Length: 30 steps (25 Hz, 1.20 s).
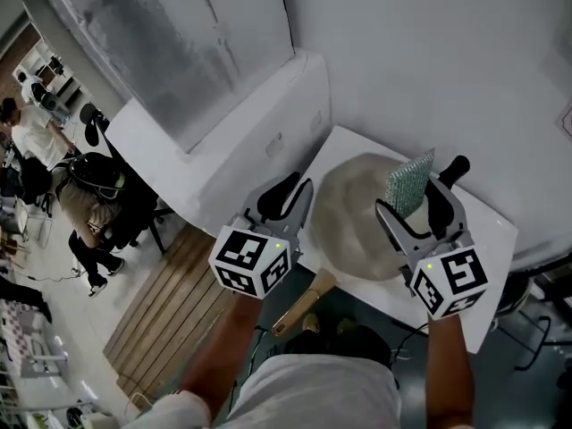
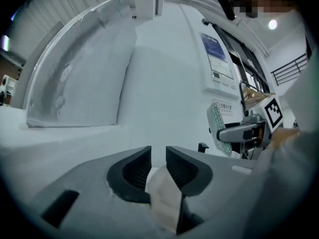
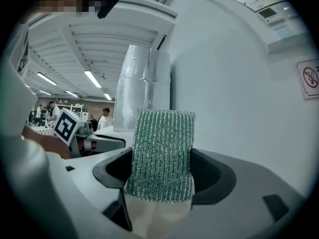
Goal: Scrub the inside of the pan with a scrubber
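Note:
A pan (image 1: 357,222) with a pale inside lies on the white table (image 1: 487,239), its wooden handle (image 1: 304,304) pointing toward me. My left gripper (image 1: 295,199) hovers at the pan's left rim. In the left gripper view its jaws (image 2: 158,163) stand a narrow gap apart, with nothing pressed between the pads and the pan (image 2: 163,198) pale below them. My right gripper (image 1: 413,195) is over the pan's right side, shut on a green metallic scrubber (image 1: 409,181) that stands upright between the pads (image 3: 162,156).
A white wall runs close behind the table. A white cabinet (image 1: 259,123) stands to the left. A small black object (image 1: 458,164) sits at the table's far side. Wooden slats (image 1: 170,302) and several people are farther left.

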Tool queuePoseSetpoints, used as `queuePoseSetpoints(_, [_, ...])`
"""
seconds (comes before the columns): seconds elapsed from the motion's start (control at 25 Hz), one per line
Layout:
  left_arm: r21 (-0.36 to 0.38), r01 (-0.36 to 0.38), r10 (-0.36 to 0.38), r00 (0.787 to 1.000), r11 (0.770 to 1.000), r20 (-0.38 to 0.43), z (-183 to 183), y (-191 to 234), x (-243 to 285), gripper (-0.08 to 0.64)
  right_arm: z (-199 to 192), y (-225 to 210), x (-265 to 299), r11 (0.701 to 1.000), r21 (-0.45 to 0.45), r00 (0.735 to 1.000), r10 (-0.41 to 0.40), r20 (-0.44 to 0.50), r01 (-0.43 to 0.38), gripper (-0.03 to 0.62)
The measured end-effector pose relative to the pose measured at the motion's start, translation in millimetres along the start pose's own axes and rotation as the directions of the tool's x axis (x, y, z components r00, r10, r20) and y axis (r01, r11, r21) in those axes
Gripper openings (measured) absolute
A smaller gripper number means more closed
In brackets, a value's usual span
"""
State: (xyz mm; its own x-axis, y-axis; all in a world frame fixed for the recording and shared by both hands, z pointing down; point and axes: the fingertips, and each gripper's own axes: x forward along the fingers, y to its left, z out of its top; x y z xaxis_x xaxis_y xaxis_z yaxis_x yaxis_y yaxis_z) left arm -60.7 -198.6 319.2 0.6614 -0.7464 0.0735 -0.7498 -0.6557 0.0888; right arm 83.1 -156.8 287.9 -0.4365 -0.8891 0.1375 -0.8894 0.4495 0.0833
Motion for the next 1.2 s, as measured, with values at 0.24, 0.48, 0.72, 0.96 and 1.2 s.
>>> queuePoseSetpoints(0.24, [-0.060, 0.003, -0.013, 0.987, 0.998, -0.163, -43.3, 7.1, 26.4, 0.163, -37.7, -4.8, 35.6, 1.000, -0.030, 0.986, -0.002, -0.165, -0.003, 0.351])
queuePoseSetpoints(0.48, [-0.108, -0.007, -0.032, 0.937, 0.994, -0.349, -98.1, 9.1, 48.5, 0.195, -87.5, -1.2, 71.3, 0.999, -0.023, 0.941, 0.024, -0.337, -0.034, 0.351])
queuePoseSetpoints(0.72, [-0.148, -0.022, -0.053, 0.876, 0.989, -0.480, -147.9, 14.4, 58.2, 0.206, -140.3, 5.6, 101.6, 0.998, -0.014, 0.873, 0.044, -0.486, -0.058, 0.351])
queuePoseSetpoints(0.96, [-0.163, -0.023, -0.070, 0.834, 0.986, -0.547, -175.1, 13.9, 61.1, 0.206, -185.5, 18.8, 119.5, 0.995, -0.001, 0.801, 0.082, -0.594, -0.102, 0.351])
queuePoseSetpoints(1.2, [-0.160, -0.035, -0.065, 0.812, 0.986, -0.581, -188.4, 13.3, 64.0, 0.188, -209.0, 23.9, 128.7, 0.991, -0.001, 0.754, 0.102, -0.648, -0.135, 0.351])
